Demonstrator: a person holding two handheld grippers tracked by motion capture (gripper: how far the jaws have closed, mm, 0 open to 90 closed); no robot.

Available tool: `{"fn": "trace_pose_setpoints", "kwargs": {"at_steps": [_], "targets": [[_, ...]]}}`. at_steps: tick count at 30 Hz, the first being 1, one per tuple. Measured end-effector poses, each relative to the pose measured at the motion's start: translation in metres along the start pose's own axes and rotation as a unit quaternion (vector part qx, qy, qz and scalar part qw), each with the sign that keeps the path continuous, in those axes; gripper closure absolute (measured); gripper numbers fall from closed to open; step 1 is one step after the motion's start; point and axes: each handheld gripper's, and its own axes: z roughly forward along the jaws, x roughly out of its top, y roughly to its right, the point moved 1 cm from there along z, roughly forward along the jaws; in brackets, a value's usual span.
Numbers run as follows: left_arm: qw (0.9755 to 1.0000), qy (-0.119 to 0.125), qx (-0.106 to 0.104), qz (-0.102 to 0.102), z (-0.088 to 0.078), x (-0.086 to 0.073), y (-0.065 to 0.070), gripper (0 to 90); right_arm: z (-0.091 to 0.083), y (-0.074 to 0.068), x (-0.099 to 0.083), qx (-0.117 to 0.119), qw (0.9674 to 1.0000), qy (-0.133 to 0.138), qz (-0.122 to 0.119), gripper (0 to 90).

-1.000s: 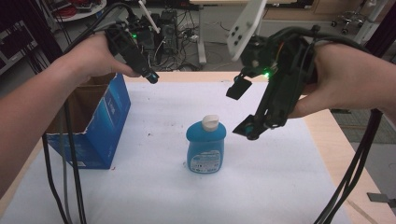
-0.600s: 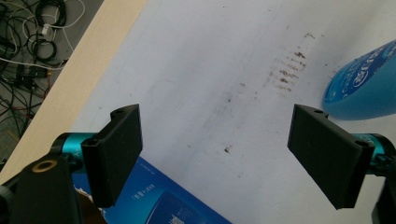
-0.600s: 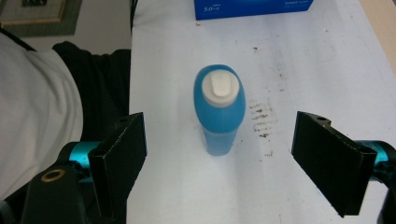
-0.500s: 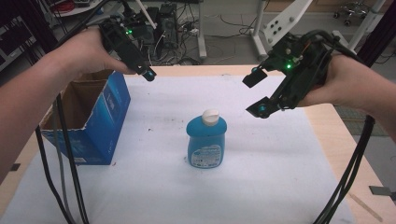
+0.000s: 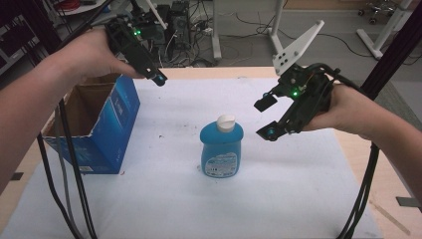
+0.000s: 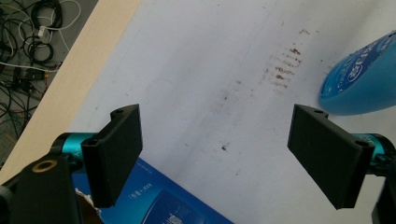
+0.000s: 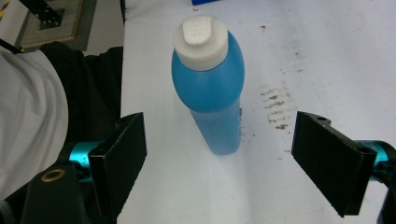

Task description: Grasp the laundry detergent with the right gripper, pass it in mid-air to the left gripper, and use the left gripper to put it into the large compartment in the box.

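Observation:
A blue bottle (image 5: 221,149) with a white cap (image 5: 225,122) stands upright in the middle of the white mat (image 5: 164,199). My right gripper (image 5: 266,117) hovers open just right of the cap, jaws aimed at the bottle. In the right gripper view the bottle (image 7: 210,93) stands ahead between the spread jaws of the right gripper (image 7: 224,163), untouched. My left gripper (image 5: 155,75) is held high at the back left, above the box's far corner. In its own view the left gripper (image 6: 219,154) is open over bare mat, with the bottle (image 6: 362,79) off to the right.
An open blue cardboard box (image 5: 107,129) sits at the mat's left edge; its corner (image 6: 163,205) shows under the left jaws. Black cables (image 5: 74,164) hang from both hands. The wooden table edge (image 5: 358,149) borders the mat. Brown smudges (image 7: 275,107) mark the mat.
The right hand has dropped lower and turned, bringing its open jaws level with the bottle's cap. The left gripper has stayed about where it was.

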Motion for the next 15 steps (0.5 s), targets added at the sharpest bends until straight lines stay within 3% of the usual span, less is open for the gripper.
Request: {"fn": "trace_pose_setpoints", "kwargs": {"at_steps": [15], "targets": [[1.0000, 0.001, -0.007, 0.006, 0.002, 0.000, 0.003, 18.1, 0.045, 0.003, -0.008, 0.025, 0.9997, -0.003, 0.002, 17.7]]}}
